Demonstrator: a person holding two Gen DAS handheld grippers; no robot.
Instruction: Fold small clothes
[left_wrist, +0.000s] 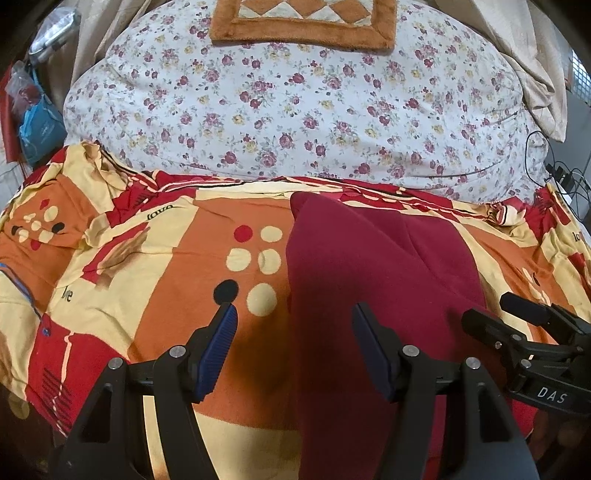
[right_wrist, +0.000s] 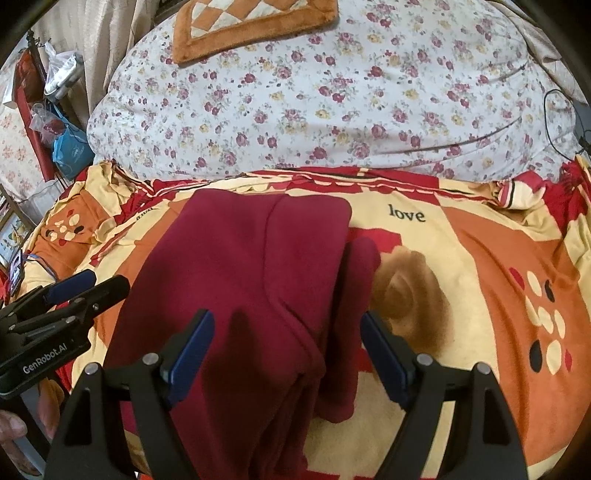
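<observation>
A dark red garment (left_wrist: 373, 280) lies partly folded on the patterned bedspread (left_wrist: 177, 258). In the right wrist view the garment (right_wrist: 240, 280) has a folded layer on top and a narrow part sticking out at its right edge. My left gripper (left_wrist: 293, 325) is open, above the garment's left edge, with nothing between its blue pads. My right gripper (right_wrist: 288, 332) is open over the garment's near right edge and holds nothing. Each gripper also shows in the other's view: the right gripper at the right (left_wrist: 517, 317), the left gripper at the left (right_wrist: 85, 288).
A large floral pillow (left_wrist: 295, 110) lies behind the bedspread, with a brown and cream cushion (left_wrist: 303, 22) on top. Bags (left_wrist: 33, 110) hang at the far left. Cables (left_wrist: 561, 177) lie at the far right. Curtains hang behind.
</observation>
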